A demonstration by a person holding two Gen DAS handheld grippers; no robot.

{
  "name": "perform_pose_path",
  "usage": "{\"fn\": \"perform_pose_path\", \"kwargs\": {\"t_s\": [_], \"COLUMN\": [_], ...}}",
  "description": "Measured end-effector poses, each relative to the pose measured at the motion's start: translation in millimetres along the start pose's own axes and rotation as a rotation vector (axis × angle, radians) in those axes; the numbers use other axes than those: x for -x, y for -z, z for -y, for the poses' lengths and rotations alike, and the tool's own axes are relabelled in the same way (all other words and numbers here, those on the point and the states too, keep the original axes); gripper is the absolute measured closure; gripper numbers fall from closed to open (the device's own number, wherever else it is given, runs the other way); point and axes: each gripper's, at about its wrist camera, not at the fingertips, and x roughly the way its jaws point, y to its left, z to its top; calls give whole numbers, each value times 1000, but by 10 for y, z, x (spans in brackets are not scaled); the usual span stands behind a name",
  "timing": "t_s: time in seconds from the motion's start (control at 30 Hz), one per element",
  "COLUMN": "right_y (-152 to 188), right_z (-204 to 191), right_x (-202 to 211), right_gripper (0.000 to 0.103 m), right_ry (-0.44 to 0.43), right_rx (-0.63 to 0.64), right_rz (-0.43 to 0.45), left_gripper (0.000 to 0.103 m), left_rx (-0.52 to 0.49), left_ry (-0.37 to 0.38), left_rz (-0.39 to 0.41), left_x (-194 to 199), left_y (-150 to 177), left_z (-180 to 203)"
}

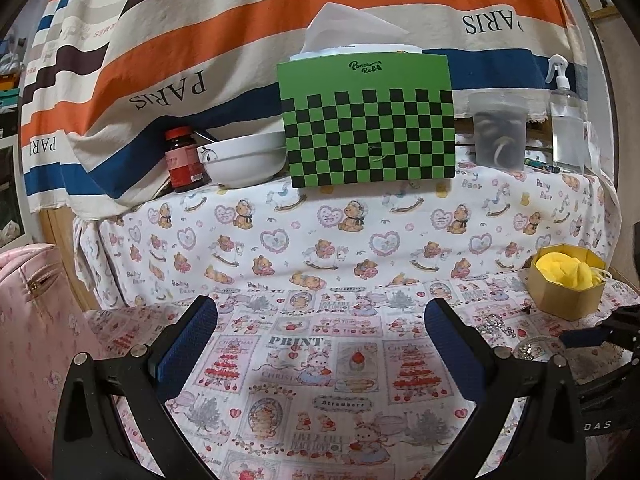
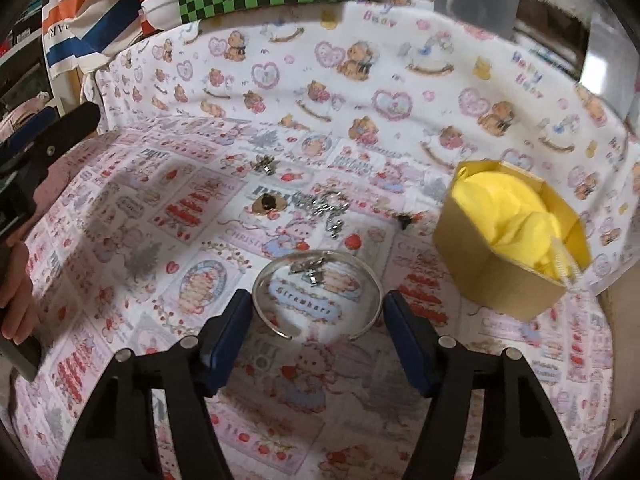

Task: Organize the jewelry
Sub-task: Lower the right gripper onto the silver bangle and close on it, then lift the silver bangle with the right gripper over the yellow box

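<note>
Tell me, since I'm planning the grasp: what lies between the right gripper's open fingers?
In the right wrist view, the right gripper straddles the open silver cuff bangle lying on the printed pink tablecloth; a small silver charm sits inside its ring.

Bare printed cloth is lying open ahead of the left hand-held gripper (image 1: 320, 344); a gold hexagonal cardboard box (image 2: 508, 264) is blocking the right hand-held gripper's (image 2: 316, 320) right side.
</note>
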Motion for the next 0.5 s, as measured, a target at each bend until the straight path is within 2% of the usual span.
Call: {"fn": "perform_pose_path", "kwargs": {"t_s": [0.1,0.23,0.5], "right_y": [34,56,-4], "right_z": [-27,-14,293], "right_x": [122,239,490], "right_gripper": [38,38,38], "right_ry": [48,35,-59], "right_rx": [8,21,-82], "right_rz": [46,89,146], "left_gripper": [0,0,0], "left_rx": [-4,-6,9], "left_ry": [-5,-2,-1], "left_rz": [2,1,-13], "left_x": [3,9,-14], "left_y": [-1,-7,-5], "left_z": [-1,2,-23]}}
